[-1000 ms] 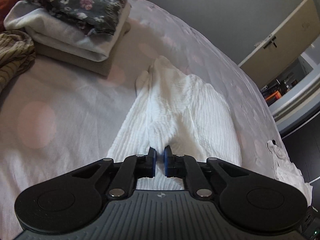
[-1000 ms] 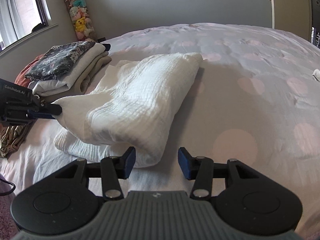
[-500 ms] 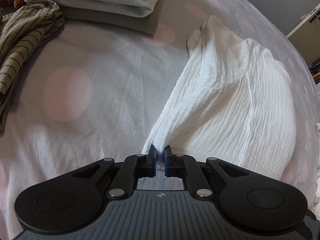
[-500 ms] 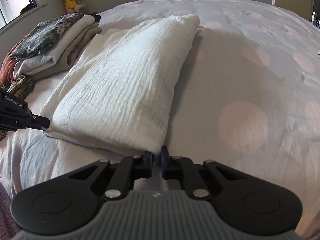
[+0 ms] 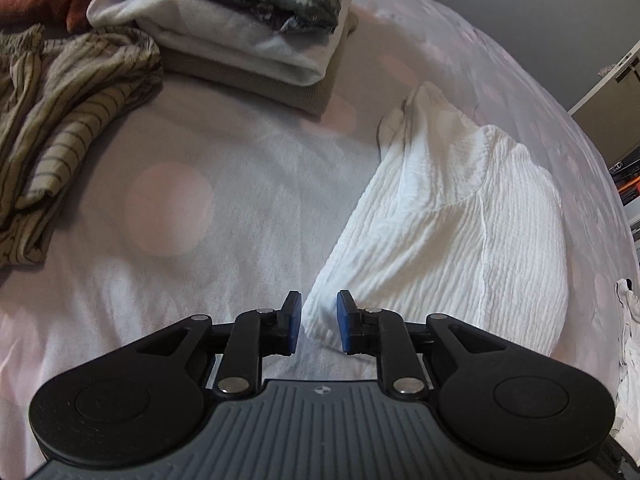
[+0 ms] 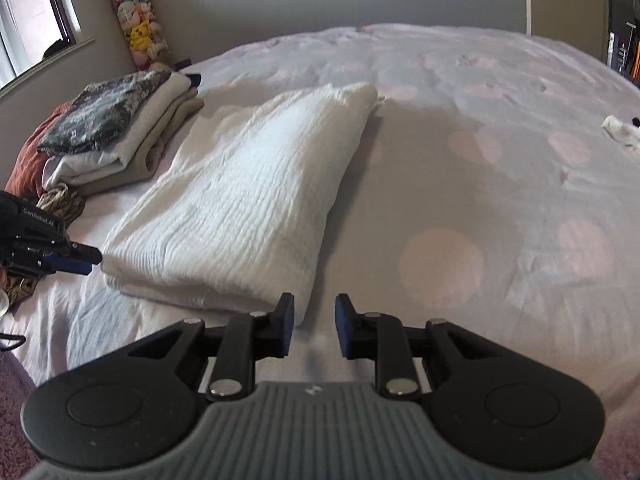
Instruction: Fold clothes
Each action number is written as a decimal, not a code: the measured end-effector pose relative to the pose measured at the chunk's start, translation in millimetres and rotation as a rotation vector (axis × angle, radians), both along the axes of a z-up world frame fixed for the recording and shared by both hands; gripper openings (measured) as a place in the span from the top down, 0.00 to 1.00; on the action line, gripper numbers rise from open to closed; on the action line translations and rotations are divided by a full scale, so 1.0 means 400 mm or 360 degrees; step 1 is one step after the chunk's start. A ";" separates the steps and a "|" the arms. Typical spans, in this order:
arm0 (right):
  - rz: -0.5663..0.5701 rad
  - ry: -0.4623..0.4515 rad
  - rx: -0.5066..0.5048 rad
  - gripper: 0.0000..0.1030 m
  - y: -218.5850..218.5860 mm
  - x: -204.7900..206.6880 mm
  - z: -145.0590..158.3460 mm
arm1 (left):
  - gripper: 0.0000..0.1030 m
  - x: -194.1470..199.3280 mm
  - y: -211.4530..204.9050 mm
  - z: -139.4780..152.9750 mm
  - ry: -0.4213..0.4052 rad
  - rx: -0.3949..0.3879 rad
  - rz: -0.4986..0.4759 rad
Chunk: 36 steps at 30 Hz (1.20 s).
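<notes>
white garment [image 5: 460, 232]: folded on bed [image 5: 224, 160], beside folded stack [image 5: 248, 44] | left gripper [image 5: 318, 322], right gripper [image 6: 314, 326]: jaws opening, corners unpressed | risk: retreating jaws may snag cloth, undoing fold

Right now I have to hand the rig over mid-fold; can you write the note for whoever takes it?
Left gripper: jaws opening, near-left corner of the white garment between the pads, not pinched.
Right gripper: jaws opening, nothing clamped; the garment's near-right corner lies just ahead of its left pad.
The white garment lies folded flat on the bed.
Done: a stack of folded clothes sits at the far left.
Left: a striped garment lies crumpled beside the stack, and a small white piece at the bed's right edge. The white garment probably belongs on the stack.
</notes>
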State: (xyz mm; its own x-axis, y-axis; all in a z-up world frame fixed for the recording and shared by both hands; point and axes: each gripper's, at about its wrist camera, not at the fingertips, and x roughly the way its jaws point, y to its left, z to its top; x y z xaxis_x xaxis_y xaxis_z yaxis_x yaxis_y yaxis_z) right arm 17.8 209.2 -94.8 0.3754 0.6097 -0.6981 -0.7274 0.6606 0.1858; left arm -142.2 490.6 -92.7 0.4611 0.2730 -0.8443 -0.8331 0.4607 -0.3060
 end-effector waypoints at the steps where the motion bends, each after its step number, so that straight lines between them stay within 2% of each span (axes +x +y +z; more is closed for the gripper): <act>1: -0.0023 -0.0034 0.0027 0.75 0.000 0.009 0.009 | 0.84 0.007 -0.005 0.015 -0.0018 0.0061 -0.0026; 3: -0.0056 -0.0083 0.0079 0.81 0.007 0.035 0.026 | 0.84 0.032 -0.011 0.045 -0.0049 0.0182 -0.0085; 6: -0.0063 -0.0140 0.0122 0.82 0.052 0.086 0.048 | 0.84 0.119 -0.006 0.079 -0.0076 0.0336 -0.0202; 13: 0.0062 -0.0323 0.0262 0.82 0.190 0.157 0.083 | 0.84 0.293 0.028 0.065 -0.0161 0.0456 -0.0404; 15: 0.0085 -0.0354 0.0251 0.82 0.230 0.171 0.061 | 0.84 0.327 0.035 0.033 -0.0139 0.0467 -0.0425; 17: 0.0071 -0.0313 0.0222 0.85 0.252 0.189 0.022 | 0.86 0.350 0.040 -0.010 -0.0088 0.0466 -0.0429; 21: 0.0052 -0.0233 0.0172 0.87 0.286 0.219 -0.055 | 0.90 0.361 0.057 -0.084 0.0059 0.0436 -0.0458; 24: 0.0076 -0.0215 0.0142 0.87 0.300 0.221 -0.096 | 0.93 0.355 0.074 -0.118 0.0102 0.0376 -0.0456; 27: 0.0108 -0.0235 0.0124 0.87 0.306 0.216 -0.123 | 0.99 0.347 0.089 -0.131 0.0116 0.0355 -0.0451; 31: 0.0185 -0.0397 0.0056 0.87 0.321 0.187 -0.148 | 1.00 0.342 0.091 -0.133 0.0120 0.0353 -0.0455; 34: 0.0184 -0.0387 0.0060 0.87 0.318 0.190 -0.134 | 1.00 0.329 0.081 -0.121 0.0095 0.0399 -0.0467; 36: 0.0167 -0.0347 0.0095 0.86 0.306 0.200 -0.116 | 0.98 0.309 0.076 -0.101 0.0033 0.0461 -0.0439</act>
